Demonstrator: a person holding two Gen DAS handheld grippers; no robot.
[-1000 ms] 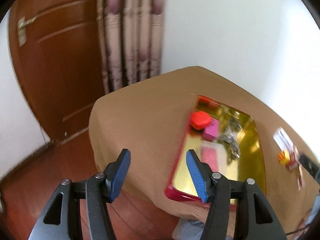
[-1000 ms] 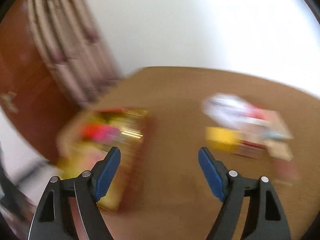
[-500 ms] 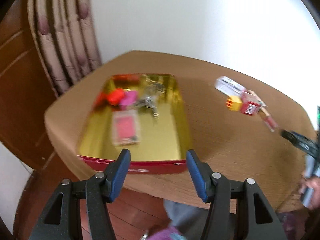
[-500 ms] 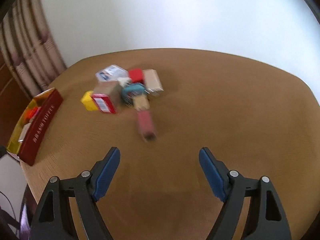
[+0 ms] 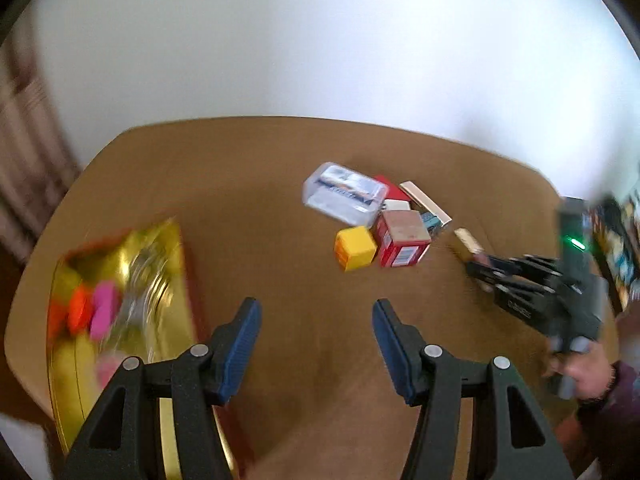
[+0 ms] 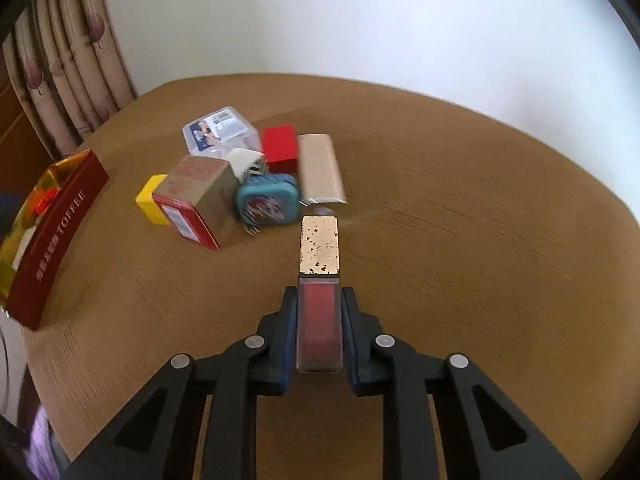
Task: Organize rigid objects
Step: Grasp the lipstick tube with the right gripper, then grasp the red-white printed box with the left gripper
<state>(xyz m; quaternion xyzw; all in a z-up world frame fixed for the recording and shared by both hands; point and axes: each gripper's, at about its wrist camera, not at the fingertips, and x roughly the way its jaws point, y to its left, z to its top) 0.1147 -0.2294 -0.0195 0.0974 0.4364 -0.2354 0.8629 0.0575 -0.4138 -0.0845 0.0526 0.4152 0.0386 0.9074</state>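
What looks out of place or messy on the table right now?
Small boxes lie bunched in a crooked heap mid-table, not in the toffee tin. The right gripper is shut on a lipstick.

A brown bench (image 6: 460, 208) with rounded corners stands against a plain white wall (image 6: 360, 20). Left of the bench hangs a striped curtain (image 6: 68, 64) with small purple shapes. Soft light falls on the wall.

Red lip gloss (image 6: 319, 324), gold-flecked cap; yellow cube (image 6: 151, 199); teal tin (image 6: 268, 205); brown table (image 6: 460, 240).
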